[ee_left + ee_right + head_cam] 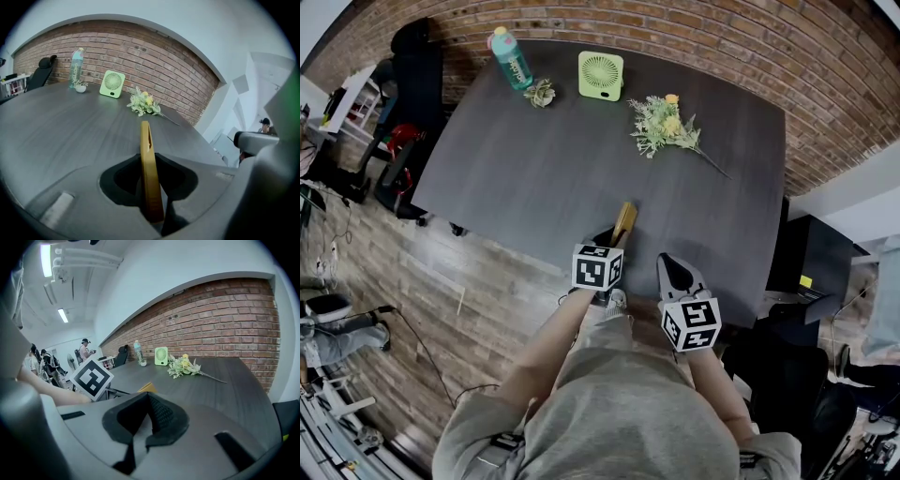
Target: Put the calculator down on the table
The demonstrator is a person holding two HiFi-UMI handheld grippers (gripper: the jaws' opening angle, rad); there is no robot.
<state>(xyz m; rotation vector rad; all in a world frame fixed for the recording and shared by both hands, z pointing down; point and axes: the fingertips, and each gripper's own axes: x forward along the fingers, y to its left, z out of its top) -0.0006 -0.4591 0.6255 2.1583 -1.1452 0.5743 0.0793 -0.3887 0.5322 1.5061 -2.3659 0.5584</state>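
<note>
**Calculator clamped in my left tongs at the near table edge**

Head view: my left gripper pinches the yellow calculator, which juts out over the near edge of the dark table; whether it touches the top I cannot tell; my right gripper sits just beside it.

Left gripper view: the calculator stands edge-on between the jaws, both pressing its flat faces.

Right gripper view: jaws closed together, nothing between them; a calculator corner shows beyond.

On table, far side, L to R: bottle, small plant just beside, fan, flowers further R & nearer. Calculator at near edge, well apart.
</note>
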